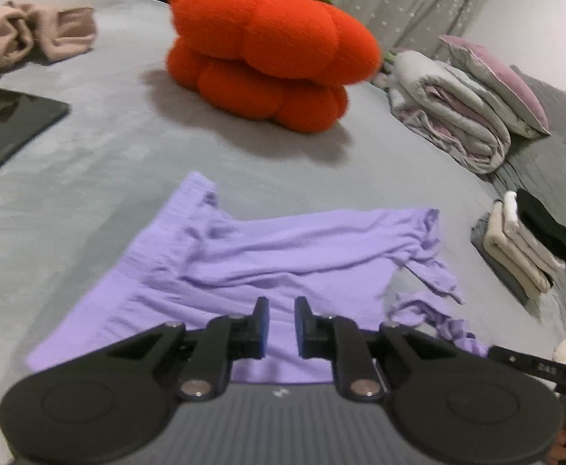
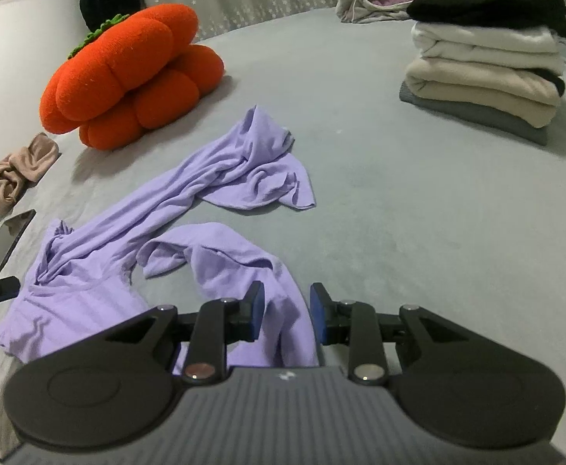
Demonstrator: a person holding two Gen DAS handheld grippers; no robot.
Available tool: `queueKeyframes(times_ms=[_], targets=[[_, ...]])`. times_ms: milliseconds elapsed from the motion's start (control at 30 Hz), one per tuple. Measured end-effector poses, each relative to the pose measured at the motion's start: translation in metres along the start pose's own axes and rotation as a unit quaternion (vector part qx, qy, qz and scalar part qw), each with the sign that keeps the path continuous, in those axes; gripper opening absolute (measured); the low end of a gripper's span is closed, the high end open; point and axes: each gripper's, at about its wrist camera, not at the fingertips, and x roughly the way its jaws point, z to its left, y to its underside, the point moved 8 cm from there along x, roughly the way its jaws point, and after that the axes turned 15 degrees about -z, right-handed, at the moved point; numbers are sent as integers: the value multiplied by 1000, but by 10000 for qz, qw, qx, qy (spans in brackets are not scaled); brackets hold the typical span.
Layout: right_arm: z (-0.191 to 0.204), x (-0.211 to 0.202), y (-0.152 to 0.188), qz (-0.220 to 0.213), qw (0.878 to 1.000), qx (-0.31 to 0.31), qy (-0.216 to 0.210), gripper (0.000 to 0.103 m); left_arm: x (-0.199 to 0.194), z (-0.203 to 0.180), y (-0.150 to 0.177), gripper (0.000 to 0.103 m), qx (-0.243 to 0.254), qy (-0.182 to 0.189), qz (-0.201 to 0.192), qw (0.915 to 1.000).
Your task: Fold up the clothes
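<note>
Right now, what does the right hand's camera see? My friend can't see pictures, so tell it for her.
A crumpled purple shirt lies spread on a grey bed, and the open right gripper hovers over its near sleeve. An orange pumpkin cushion sits behind it on the left, and a stack of folded clothes on the right.

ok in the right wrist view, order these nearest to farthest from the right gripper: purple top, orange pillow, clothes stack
1. purple top, under the right gripper and to its left
2. clothes stack, far right
3. orange pillow, far left; close to the stack, hard to call
</note>
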Motion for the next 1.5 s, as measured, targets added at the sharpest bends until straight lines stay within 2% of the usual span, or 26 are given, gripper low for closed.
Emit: queueKeyframes(times_ms=[500, 567, 600, 633, 700, 1033, 1367, 1500], targets=[[5, 40, 0, 19, 9995, -322, -36, 30, 33, -69, 32, 14, 405, 468, 403, 9973], [8, 43, 1, -27, 9991, -414, -95, 23, 35, -74, 35, 14, 446, 528, 434, 9967], [10, 44, 2, -37, 9988, -461, -130, 5, 36, -76, 37, 14, 465, 547, 443, 9964], [10, 45, 2, -54, 9986, -496, -148, 2, 37, -77, 38, 14, 497, 553, 447, 9962], [8, 43, 0, -120, 9986, -505, -106, 2, 38, -80, 41, 14, 562, 564, 455, 9958], [-24, -3, -28, -764, 9932, -761, 432, 2, 40, -89, 49, 14, 837, 635, 510, 9932], [-64, -63, -33, -1039, 9844, -859, 1128, 1, 34, -103, 57, 14, 1055, 820, 536, 9896], [-80, -78, -29, -963, 9829, -749, 1381, 1, 29, -114, 64, 14, 1239, 1016, 554, 9855]])
